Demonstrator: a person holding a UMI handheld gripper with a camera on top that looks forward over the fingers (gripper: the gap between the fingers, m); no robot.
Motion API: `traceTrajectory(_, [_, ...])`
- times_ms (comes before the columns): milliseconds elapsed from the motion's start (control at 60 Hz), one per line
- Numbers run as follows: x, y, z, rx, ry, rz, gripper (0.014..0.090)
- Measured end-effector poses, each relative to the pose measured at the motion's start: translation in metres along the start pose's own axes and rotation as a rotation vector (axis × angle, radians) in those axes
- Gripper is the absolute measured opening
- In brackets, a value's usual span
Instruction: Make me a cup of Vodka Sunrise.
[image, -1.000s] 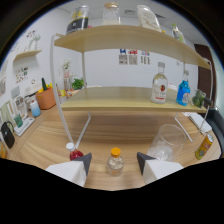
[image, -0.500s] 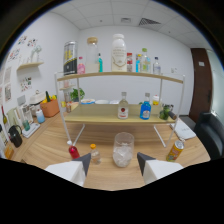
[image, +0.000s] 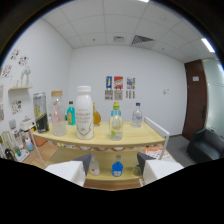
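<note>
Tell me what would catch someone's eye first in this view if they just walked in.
Probably the tall white plastic bottle with a white cap, standing upright on the top board of the light wooden shelf, beyond the gripper with its jaws open and empty. Beside it stand a clear bottle with a green cap and a clear jar with a wooden lid. Behind them, three coloured posters hang on the white wall.

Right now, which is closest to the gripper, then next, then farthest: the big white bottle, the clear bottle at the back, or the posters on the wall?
1. Big white bottle, shelf front.
2. Clear bottle, shelf back.
3. Posters, far wall.
The gripper is open below.
</note>
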Motion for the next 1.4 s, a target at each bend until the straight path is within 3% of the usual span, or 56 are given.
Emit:
traceTrajectory(150, [0.001,-0.051,0.044,0.067,-0.023,0.01,0.0863])
traceTrajectory(300, [0.008,-0.059,0.09,0.053,0.004,0.01,0.0808])
traceTrajectory(400, [0.002,-0.054,0.109,0.013,-0.016,0.029,0.0716])
traceTrajectory(483, [-0.001,-0.048,0.118,-0.012,-0.023,0.049,0.0535])
traceTrajectory(583, [0.002,-0.05,0.119,0.001,0.004,0.053,0.0375])
traceTrajectory(833, [0.0,-0.053,0.107,0.008,-0.017,0.053,0.0362])
traceTrajectory(1117, [0.01,-0.068,0.039,0.087,-0.016,0.066,0.0357])
traceTrajectory(1400, [0.005,0.05,0.017,-0.055,-0.007,0.099,0.0356])
